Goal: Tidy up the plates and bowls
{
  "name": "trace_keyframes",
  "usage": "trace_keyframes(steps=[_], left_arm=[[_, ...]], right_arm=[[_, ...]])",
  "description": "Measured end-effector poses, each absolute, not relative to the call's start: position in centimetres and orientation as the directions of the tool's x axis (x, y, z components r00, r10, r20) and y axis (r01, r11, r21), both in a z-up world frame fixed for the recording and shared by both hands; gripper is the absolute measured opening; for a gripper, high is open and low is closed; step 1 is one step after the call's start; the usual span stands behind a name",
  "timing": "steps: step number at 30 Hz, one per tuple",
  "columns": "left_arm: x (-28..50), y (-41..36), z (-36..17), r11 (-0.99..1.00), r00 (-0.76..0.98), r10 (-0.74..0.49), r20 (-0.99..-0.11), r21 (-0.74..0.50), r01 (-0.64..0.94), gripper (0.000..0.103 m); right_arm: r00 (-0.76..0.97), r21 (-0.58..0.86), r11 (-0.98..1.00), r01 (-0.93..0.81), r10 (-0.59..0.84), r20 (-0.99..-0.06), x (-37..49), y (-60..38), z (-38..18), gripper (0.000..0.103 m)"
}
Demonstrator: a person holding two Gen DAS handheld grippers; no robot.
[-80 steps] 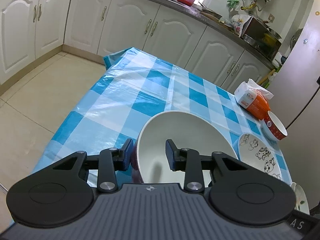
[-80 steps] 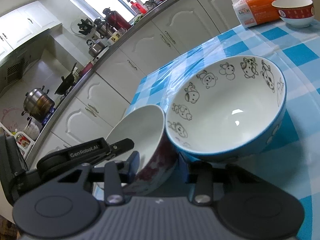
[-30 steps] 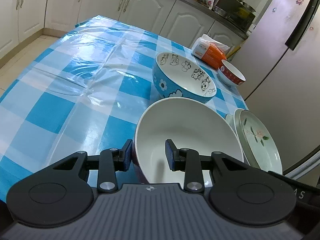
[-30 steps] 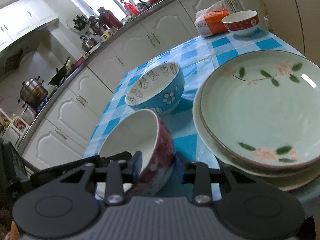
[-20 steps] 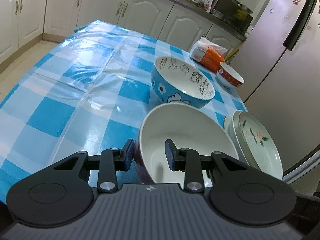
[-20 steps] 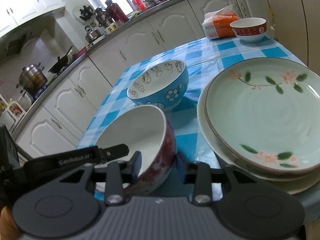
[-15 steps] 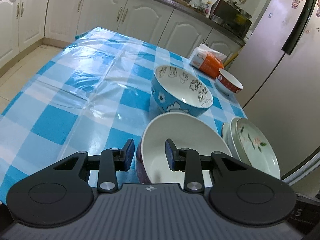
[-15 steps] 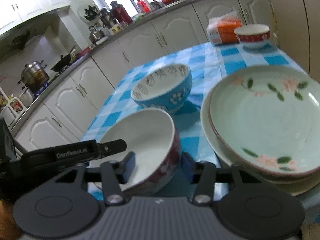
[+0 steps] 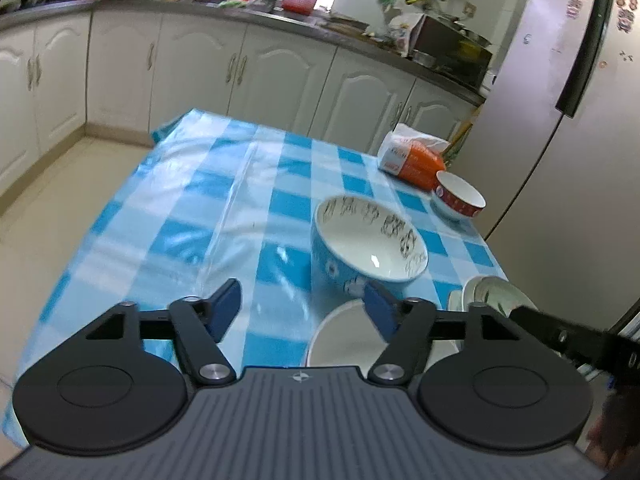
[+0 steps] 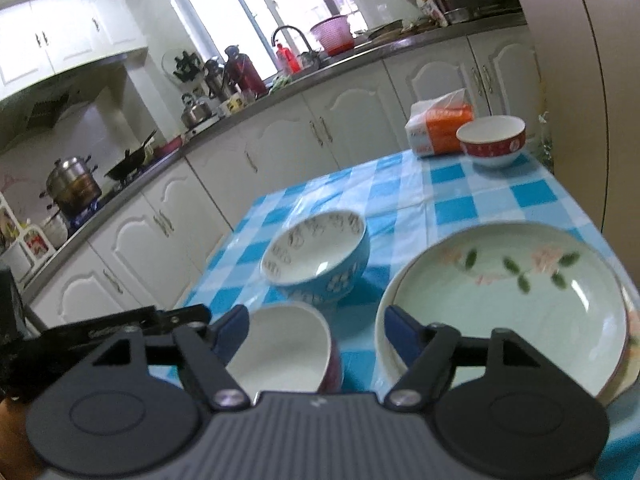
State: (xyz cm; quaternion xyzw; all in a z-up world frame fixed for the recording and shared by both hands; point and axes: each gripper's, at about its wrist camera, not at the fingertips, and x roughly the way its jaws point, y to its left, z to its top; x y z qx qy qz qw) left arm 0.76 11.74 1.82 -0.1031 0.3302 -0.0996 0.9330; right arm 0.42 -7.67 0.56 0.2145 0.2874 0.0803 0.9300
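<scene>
both grippers spread wide, nothing held

left gripper (image 9: 302,306) spread wide above the tabletop (image 9: 192,216), fingers apart and closed on nothing. right gripper (image 10: 316,330) spread just as wide, likewise holding nothing.

red-patterned bowl (image 10: 286,350) standing upright on the checked cloth near the near edge, white inside, between the right gripper's fingers but not touched by either as far as can be seen; in the left wrist view, same bowl (image 9: 344,338) low and just left of the right-hand finger.

blue cartoon bowl (image 10: 318,254) upright just beyond it, toward the middle of the tabletop; touching or merely close, cannot tell.

green floral plate (image 10: 508,304) stacked on a white plate (image 10: 382,344) at the near right corner, just beside the red-patterned bowl.

small red-banded bowl (image 10: 492,140) at the far right corner, just beside an orange tissue pack (image 10: 440,130).

motion blur over both views; drawings inside the blue bowl smeared.
</scene>
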Motion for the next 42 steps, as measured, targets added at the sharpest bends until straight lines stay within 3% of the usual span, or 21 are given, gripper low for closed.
trace_keyframes(steps=[4, 22, 26, 30, 37, 42], left_arm=[[2.0, 11.3, 2.7, 0.965, 0.773, -0.247, -0.585, -0.221, 0.141, 0.099], [10.6, 9.0, 0.9, 0.965, 0.698, -0.262, -0.667, -0.160, 0.209, 0.099], [12.0, 9.0, 0.0, 0.963, 0.675, -0.270, -0.687, -0.174, 0.208, 0.099], [13.0, 8.7, -0.8, 0.962, 0.656, -0.273, -0.704, -0.179, 0.208, 0.099], [14.4, 8.3, -1.8, 0.958, 0.634, -0.286, -0.718, -0.199, 0.207, 0.082], [14.9, 8.1, -2.4, 0.955, 0.620, -0.294, -0.727, -0.208, 0.210, 0.072]], right_arm=[[0.833, 0.433, 0.901, -0.026, 0.259, -0.489, 2.1, -8.8, 1.6, 0.080], [0.733, 0.530, 0.848, -0.009, 0.366, -0.574, 12.3, -11.7, 0.0, 0.081], [0.708, 0.523, 0.852, -0.011, 0.376, -0.598, 13.8, -11.6, -0.7, 0.080], [0.676, 0.538, 0.843, -0.009, 0.402, -0.618, 15.1, -11.6, -1.3, 0.070], [0.626, 0.540, 0.842, 0.008, 0.417, -0.659, 16.7, -11.5, -2.4, 0.053], [0.609, 0.542, 0.841, 0.008, 0.425, -0.669, 17.3, -11.4, -2.8, 0.049]])
